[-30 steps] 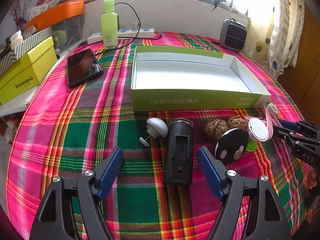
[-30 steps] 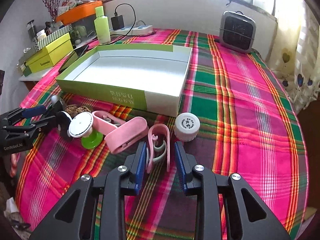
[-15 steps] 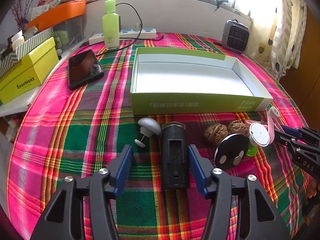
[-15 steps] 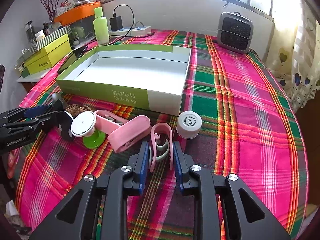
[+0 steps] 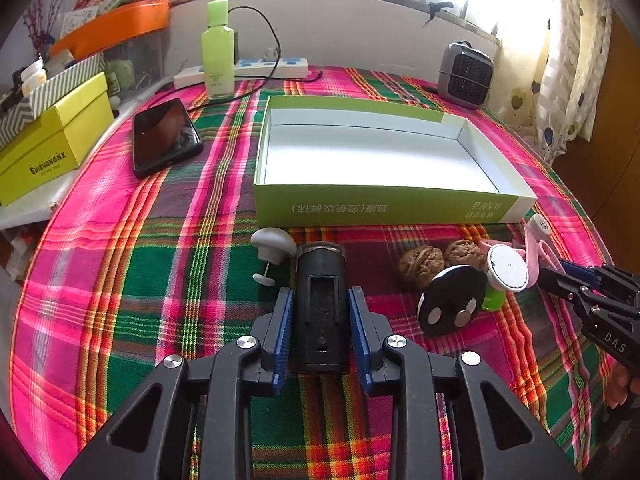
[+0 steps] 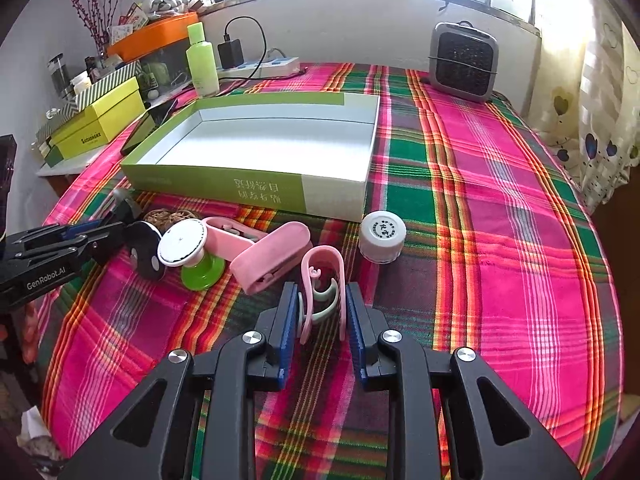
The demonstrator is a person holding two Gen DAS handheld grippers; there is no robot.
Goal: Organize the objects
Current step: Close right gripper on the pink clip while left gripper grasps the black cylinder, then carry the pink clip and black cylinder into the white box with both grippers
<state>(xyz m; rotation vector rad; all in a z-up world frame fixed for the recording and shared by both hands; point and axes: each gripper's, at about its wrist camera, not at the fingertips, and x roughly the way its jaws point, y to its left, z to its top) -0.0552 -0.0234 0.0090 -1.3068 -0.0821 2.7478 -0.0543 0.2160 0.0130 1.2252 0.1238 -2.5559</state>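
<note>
Nearest to the left camera, the left tongs have just closed: a second ago they stood wide on both sides of the black device, and now both blue pads press its long sides. The device still lies flat on the plaid surface, just in front of the green box. In my judgement the grasp is finished and the lift into the box can begin.

The right tongs are narrow too, closed a little more than before on the pink clip, which rests on the surface in front of the box's right corner.

A little farther, between the tongs and the box, wait the white hook, two walnuts, the black disc, the white disc on a green base, the bigger pink clip and the white cap.

The box itself is empty. Behind it stand the green bottle and the small heater.
</note>
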